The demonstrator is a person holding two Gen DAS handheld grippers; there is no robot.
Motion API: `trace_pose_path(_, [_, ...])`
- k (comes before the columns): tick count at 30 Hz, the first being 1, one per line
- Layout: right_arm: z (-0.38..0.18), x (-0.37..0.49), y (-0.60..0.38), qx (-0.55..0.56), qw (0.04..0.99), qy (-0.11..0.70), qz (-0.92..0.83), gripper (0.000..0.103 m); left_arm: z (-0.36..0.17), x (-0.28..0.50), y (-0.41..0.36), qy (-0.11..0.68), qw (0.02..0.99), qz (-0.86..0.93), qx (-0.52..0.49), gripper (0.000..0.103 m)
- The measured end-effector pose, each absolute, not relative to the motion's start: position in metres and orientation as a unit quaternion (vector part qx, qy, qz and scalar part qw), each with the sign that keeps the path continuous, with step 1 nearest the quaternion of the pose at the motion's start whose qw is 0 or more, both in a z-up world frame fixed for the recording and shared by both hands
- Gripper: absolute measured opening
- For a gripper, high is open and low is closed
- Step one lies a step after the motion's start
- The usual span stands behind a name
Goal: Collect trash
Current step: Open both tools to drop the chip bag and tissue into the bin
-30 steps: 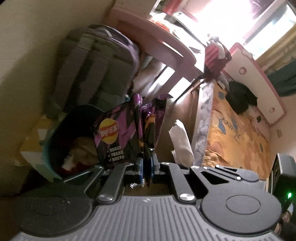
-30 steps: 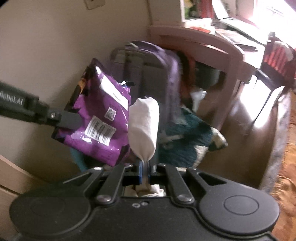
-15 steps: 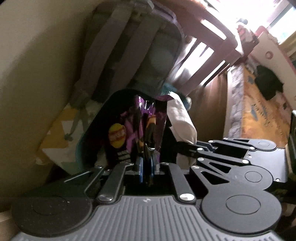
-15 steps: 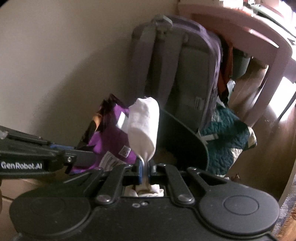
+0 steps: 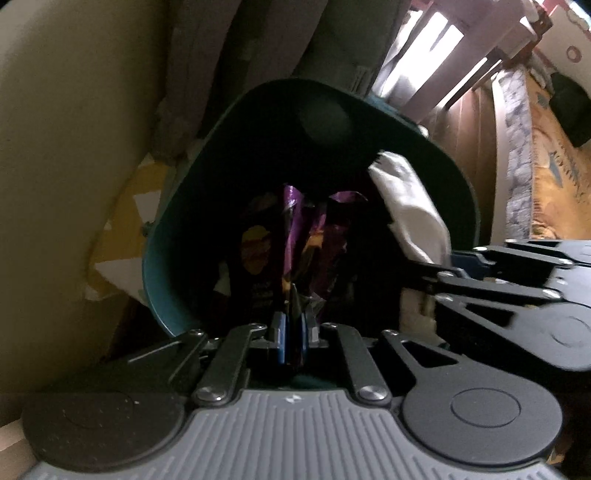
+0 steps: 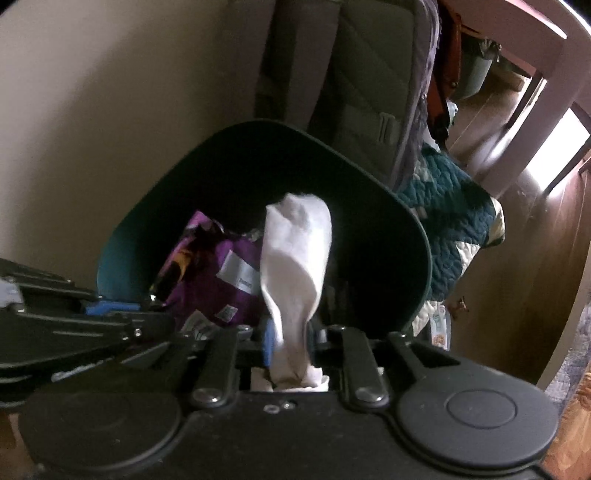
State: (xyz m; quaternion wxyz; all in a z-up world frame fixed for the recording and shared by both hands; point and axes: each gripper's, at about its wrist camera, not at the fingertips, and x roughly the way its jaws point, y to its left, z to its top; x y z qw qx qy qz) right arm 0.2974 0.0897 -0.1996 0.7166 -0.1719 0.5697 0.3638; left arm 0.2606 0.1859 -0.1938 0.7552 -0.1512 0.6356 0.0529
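A dark teal trash bin stands against the wall, its mouth facing me. My left gripper is shut on a purple chip bag, which hangs inside the bin mouth; the bag also shows in the right wrist view. My right gripper is shut on a white sock-like cloth, held over the bin opening; the cloth also shows in the left wrist view. The two grippers are side by side at the bin's near rim. The bin's bottom is dark.
A grey backpack leans on the wall behind the bin. A teal quilted cloth lies to the right on the wooden floor. A pink desk and a bed stand farther right. A yellow-and-white box sits left of the bin.
Both grippers have moved closer to the bin and tipped down. The chip bag and white cloth went from above the bin to inside its mouth. Both stay gripped.
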Motion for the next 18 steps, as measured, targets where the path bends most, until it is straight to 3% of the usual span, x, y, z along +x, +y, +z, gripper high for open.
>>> trace_pose_path(5, [-0.193, 0.292, 0.088, -0.18, 0.719, 0.563, 0.365, 0.023, -0.203, 0.265, 0.188, 0.643, 0.749, 0.054, -0.149, 0.009])
trace_pose_path(9, [-0.192, 0.293, 0.087, -0.18, 0.722, 0.561, 0.363, 0.041, -0.204, 0.265, 0.191, 0.644, 0.747, 0.055, -0.156, 0.014])
trace_pose_path(11, [-0.19, 0.292, 0.085, -0.177, 0.724, 0.559, 0.363, 0.042, -0.202, 0.264, 0.19, 0.64, 0.75, 0.051, -0.158, 0.021])
trace_pose_path(14, [-0.184, 0.29, 0.077, -0.168, 0.727, 0.556, 0.366, 0.044, -0.194, 0.26, 0.189, 0.629, 0.76, 0.048, -0.155, 0.045])
trace_pose_path(15, [-0.181, 0.29, 0.074, -0.163, 0.727, 0.555, 0.37, 0.044, -0.19, 0.258, 0.188, 0.622, 0.766, 0.044, -0.156, 0.059])
trace_pose_path(18, [-0.171, 0.288, 0.065, -0.155, 0.73, 0.548, 0.378, 0.046, -0.179, 0.252, 0.185, 0.609, 0.777, 0.04, -0.152, 0.065])
